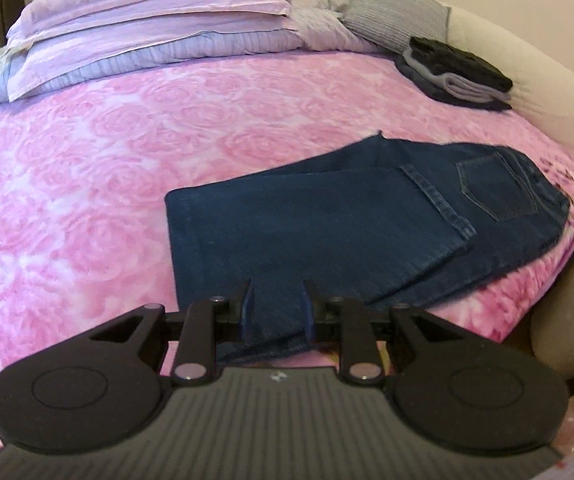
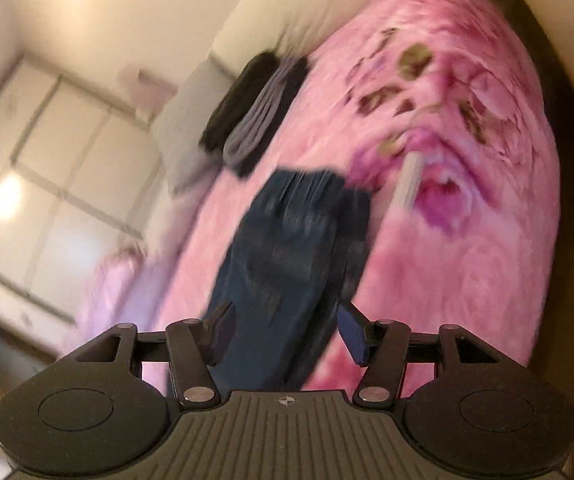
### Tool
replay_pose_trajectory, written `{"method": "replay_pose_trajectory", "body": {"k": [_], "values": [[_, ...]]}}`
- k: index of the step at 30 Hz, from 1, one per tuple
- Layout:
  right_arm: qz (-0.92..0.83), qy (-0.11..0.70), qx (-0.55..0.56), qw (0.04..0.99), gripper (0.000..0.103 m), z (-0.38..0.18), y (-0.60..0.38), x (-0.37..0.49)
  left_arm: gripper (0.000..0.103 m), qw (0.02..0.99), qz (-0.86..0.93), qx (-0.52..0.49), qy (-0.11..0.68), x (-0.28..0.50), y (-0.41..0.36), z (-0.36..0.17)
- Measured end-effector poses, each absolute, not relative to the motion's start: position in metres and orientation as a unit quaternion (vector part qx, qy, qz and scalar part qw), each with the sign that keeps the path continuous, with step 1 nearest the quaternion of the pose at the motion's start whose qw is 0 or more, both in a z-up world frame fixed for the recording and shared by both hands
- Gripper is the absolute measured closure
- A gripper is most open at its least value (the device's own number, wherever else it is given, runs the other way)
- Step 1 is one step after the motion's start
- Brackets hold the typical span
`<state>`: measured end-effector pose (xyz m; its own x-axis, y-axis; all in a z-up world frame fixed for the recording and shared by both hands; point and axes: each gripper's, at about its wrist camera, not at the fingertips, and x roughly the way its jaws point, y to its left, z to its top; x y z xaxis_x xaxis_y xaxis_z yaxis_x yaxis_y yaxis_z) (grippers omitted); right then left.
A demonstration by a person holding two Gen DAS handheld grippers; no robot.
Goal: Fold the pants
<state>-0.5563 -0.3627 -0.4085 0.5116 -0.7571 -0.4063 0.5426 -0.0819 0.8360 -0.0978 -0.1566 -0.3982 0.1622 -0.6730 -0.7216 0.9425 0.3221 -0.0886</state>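
Dark blue jeans (image 1: 347,220) lie folded lengthwise on the pink rose bedspread (image 1: 87,160), back pocket to the right and legs doubled over toward the left. My left gripper (image 1: 278,286) is at their near edge, its jaws narrow and closed on a fold of denim that runs between the fingers. The right wrist view is tilted and blurred. There the jeans (image 2: 287,248) stretch away from my right gripper (image 2: 283,312), which stands wide open, its pads clear of the cloth on both sides.
A stack of folded dark and grey clothes (image 1: 455,72) sits at the far right by the cream padded bed frame (image 1: 527,64). Lilac pillows (image 1: 147,20) and a grey cushion (image 1: 395,12) fill the head end. White wardrobe doors (image 2: 67,160) stand beyond the bed.
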Motion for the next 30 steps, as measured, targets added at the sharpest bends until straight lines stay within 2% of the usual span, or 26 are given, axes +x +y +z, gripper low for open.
{"method": "replay_pose_trajectory", "body": {"k": [9, 16, 18, 21, 26, 30], "values": [[-0.474, -0.112, 0.582, 0.651, 0.048, -0.446, -0.427, -0.577, 0.083, 0.741, -0.525, 0.153, 0.39, -0.066, -0.157, -0.411], [-0.454, -0.098, 0.556, 0.69, 0.049, -0.454, -0.439, -0.566, 0.083, 0.733, -0.534, 0.148, 0.396, -0.062, -0.156, -0.417], [-0.457, -0.096, 0.554, 0.689, 0.068, -0.46, -0.439, -0.569, 0.083, 0.729, -0.533, 0.15, 0.404, -0.061, -0.158, -0.423], [-0.455, -0.095, 0.556, 0.688, 0.072, -0.462, -0.437, -0.572, 0.083, 0.724, -0.534, 0.146, 0.412, -0.057, -0.16, -0.433], [-0.51, -0.015, 0.522, 0.684, 0.078, -0.43, -0.435, -0.554, 0.083, 0.72, -0.537, 0.127, 0.421, -0.05, -0.157, -0.433], [-0.582, 0.117, 0.439, 0.675, 0.08, -0.37, -0.439, -0.503, 0.083, 0.729, -0.526, 0.115, 0.423, -0.037, -0.141, -0.426]]}}
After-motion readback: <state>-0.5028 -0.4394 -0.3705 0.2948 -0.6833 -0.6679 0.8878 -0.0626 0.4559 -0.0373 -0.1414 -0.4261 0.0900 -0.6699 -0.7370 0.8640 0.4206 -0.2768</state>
